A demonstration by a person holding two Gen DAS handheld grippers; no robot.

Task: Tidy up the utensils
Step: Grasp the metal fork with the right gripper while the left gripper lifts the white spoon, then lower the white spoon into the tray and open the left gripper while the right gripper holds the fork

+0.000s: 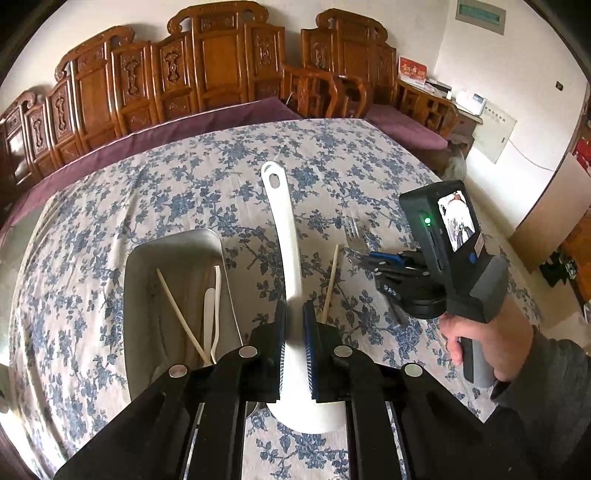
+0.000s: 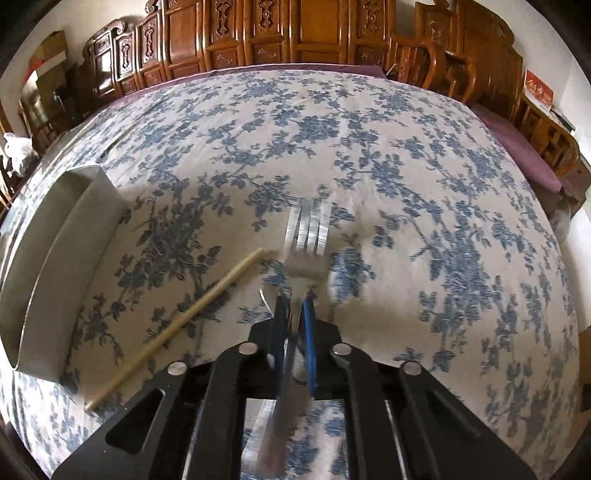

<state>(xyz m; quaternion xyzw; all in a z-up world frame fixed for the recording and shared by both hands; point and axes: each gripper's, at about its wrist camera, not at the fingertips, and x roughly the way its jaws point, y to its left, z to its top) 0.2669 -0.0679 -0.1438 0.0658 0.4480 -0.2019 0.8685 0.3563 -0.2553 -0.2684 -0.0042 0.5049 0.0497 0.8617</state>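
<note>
Utensils are partly sorted, and each gripper has one in its grip. The left gripper [image 1: 293, 314] is clamped on the handle of a white rice paddle [image 1: 286, 236], its blue-edged pads pressing both sides; the paddle's broad blade sits low between the fingers and its handle, with a hanging hole at the tip, points away over the table. Just left of it stands a metal tray [image 1: 173, 243] on the tablecloth [image 1: 110, 206], holding a pale chopstick [image 1: 181, 314] and what looks like a white spoon or small spatula [image 1: 212, 314], though the gripper's body hides their lower ends. Right of the paddle a second chopstick [image 1: 330, 280] lies loose on the cloth.

The right gripper [image 2: 295, 306] is closed on a metal fork [image 2: 306, 229], pads tight against its neck, with the tines pointing away from the camera; the fork is blurred, so I cannot tell whether it is touching the cloth or lifted off it. In the left wrist view a hand [image 1: 480, 343] grasps this gripper's handle, and the fork's tines show just beyond it. The loose chopstick lies diagonally to the left of the fork, between it and the tray's outer wall.

Beyond the blue-flowered tablecloth, carved wooden furniture [image 2: 295, 33] with purple cushions [image 1: 402, 129] lines the wall.
</note>
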